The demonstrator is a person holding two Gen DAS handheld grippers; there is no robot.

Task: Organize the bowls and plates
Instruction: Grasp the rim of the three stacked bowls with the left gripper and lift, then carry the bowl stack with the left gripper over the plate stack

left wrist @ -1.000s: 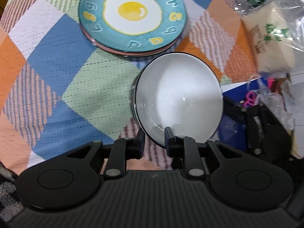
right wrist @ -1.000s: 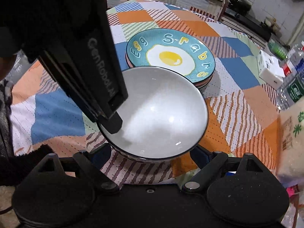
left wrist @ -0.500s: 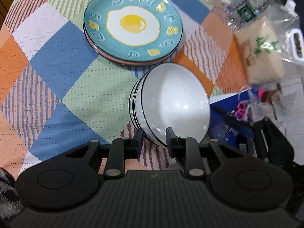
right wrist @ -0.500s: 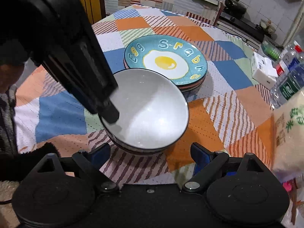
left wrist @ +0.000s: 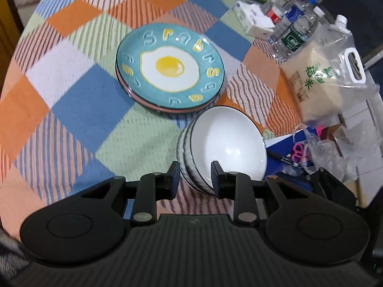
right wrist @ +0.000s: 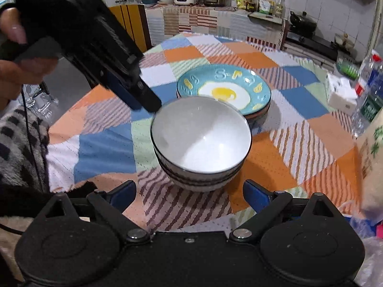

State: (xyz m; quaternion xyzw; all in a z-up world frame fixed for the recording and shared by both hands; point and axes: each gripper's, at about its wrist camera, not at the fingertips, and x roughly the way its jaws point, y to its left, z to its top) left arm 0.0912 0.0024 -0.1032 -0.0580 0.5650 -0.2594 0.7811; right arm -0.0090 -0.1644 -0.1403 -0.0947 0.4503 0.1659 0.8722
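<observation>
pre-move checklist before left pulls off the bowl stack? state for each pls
1. Top bowl nested level in the bowl stack: ok.
2. Left gripper free of the rim: not ok; jaws opening, rim between them, contact cannot tell.
3. Right gripper clear of the stack: ok; jaws wide and widening, nothing between them.
4. Stack apart from the egg plate: cannot tell, edges overlap in both views.
5. Stack sits flat on the tablecloth: ok.

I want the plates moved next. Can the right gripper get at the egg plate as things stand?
Probably not straight on: the stacked white bowls sit between the open right gripper and the egg plate. It would need to lift over them or come round the side.
</observation>
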